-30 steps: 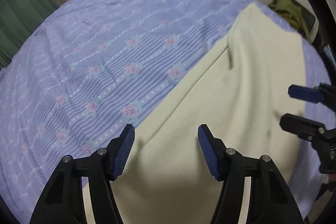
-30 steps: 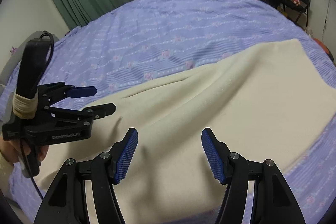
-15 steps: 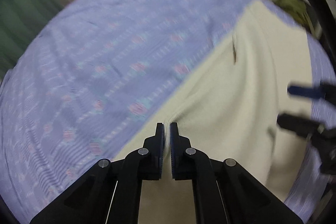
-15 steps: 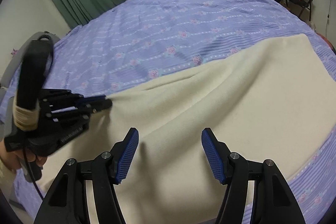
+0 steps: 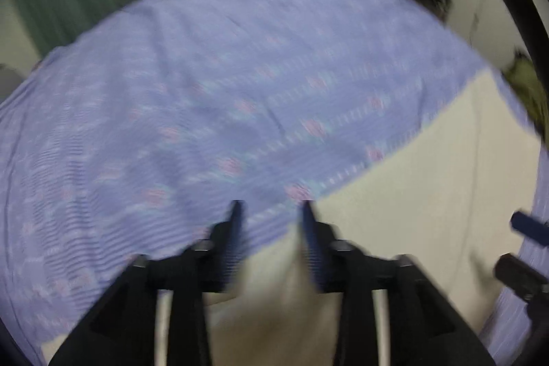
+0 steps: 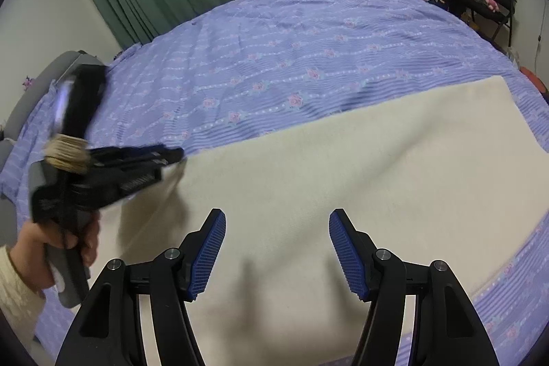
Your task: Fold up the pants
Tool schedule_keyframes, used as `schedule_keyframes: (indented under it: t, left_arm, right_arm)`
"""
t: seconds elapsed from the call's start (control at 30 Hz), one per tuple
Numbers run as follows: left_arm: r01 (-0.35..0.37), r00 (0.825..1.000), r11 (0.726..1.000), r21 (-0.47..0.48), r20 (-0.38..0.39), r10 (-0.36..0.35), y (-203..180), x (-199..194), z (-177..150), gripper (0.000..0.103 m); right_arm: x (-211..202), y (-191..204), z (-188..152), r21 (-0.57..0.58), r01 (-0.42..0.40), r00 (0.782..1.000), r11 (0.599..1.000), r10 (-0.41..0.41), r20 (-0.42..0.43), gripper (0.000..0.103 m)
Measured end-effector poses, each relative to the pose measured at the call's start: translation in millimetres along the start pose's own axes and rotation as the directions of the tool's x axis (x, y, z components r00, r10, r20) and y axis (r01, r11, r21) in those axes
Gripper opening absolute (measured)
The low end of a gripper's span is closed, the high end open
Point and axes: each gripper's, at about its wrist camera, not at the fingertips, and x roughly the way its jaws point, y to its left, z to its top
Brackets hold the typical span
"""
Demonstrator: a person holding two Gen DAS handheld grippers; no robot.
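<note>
While the cream pants (image 6: 343,167) lie flat across the near side of the purple flowered bedspread (image 6: 291,57), the left gripper (image 5: 271,211) has just been parting its jaws; they stand apart over the pants' far-left edge, nothing pinched. At the near middle, the right gripper (image 6: 277,228) hovers wide above the cloth, empty.

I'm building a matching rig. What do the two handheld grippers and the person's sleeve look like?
Both the left gripper and the right gripper have black angular frames with silver pivot bolts and ribbed blue pads. Beige tape wraps the left one's upper part. The sleeve is cream cable-knit.
</note>
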Motion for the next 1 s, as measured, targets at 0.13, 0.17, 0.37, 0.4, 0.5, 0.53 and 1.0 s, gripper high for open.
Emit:
schedule_keyframes:
  t: [0.13, 0.17, 0.37, 0.4, 0.5, 0.53, 1.0]
  left_arm:
    - [0.021, 0.992, 0.993, -0.119, 0.129, -0.005, 49.2, -70.8, -23.7, 0.052]
    - [0.009, 0.988, 0.99, -0.144, 0.153, 0.014, 64.9, -91.7, -36.9, 0.054]
    - [-0.07, 0.978, 0.974, -0.215, 0.176, 0.109, 151.5, -168.7, -113.1, 0.063]
    - [-0.088, 0.978, 0.972, -0.216, 0.167, 0.125, 165.8, -171.3, -122.4, 0.064]
    - [-0.129, 0.98, 0.966, -0.223, 0.123, 0.159, 204.0, -181.7, -157.0, 0.064]
    - [-0.117, 0.984, 0.965, -0.236, 0.107, 0.145, 219.6, -182.1, -169.5, 0.064]
    - [0.007, 0.996, 0.936, -0.351, -0.084, -0.039, 303.9, -79.7, -211.1, 0.064]
  right_arm:
    - [-16.7, 23.4, 3.4, -0.042, -0.008, 1.0, 0.999, 0.009, 0.029, 0.063]
    - [-21.4, 33.8, 4.0, -0.05, -0.027, 0.999, 0.998, 0.029, 0.033, 0.063]
    - [-32.8, 110.3, -6.2, -0.133, -0.117, 0.992, 0.984, 0.123, 0.036, 0.072]
    - [-32.2, 120.5, -9.0, -0.148, -0.123, 0.991, 0.981, 0.13, 0.035, 0.072]
    - [-24.9, 165.3, -22.9, -0.207, -0.148, 0.988, 0.967, 0.152, 0.003, 0.072]
    - [-21.1, 181.8, -29.1, -0.224, -0.165, 0.986, 0.961, 0.166, -0.014, 0.072]
    - [19.2, 273.2, -69.6, -0.303, -0.141, 0.986, 0.942, 0.106, -0.127, 0.072]
